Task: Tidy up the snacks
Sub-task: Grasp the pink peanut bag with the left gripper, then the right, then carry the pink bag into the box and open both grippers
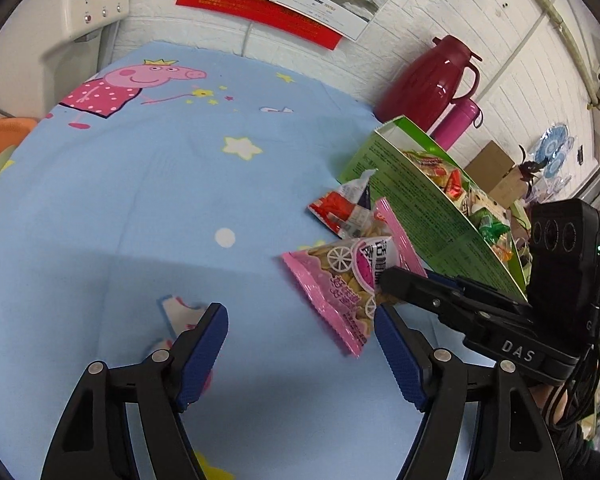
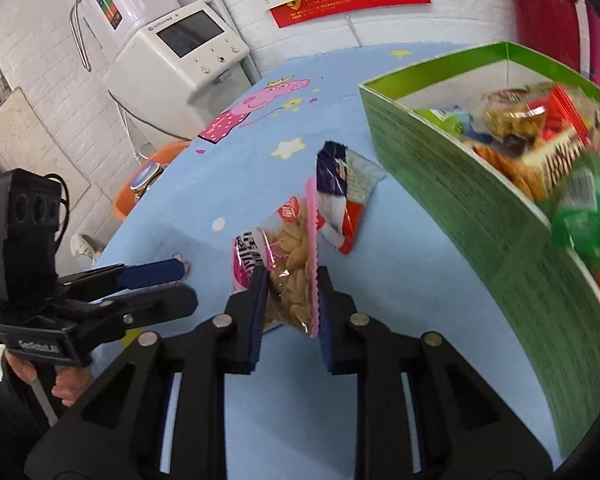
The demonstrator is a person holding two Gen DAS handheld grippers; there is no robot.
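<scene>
On the blue cartoon tablecloth (image 1: 140,184), the right gripper (image 2: 292,300) pinches the pink cracker packet (image 2: 288,276) between narrowed jaws, beside a red-and-white snack packet (image 2: 344,200) and the green snack box (image 2: 460,200). Left gripper (image 1: 300,344) hangs wide apart, holding nothing, just left of the packet.

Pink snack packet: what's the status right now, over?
Right gripper shut on pink snack packet. Left gripper open, empty. Red-and-white packet loose beside green box. Path clear.

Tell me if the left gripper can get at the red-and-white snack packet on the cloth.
Probably yes. The left gripper is open and empty; the red-and-white snack packet lies uncovered beside the green box, though the right gripper and its pink packet partly crowd the approach.
</scene>
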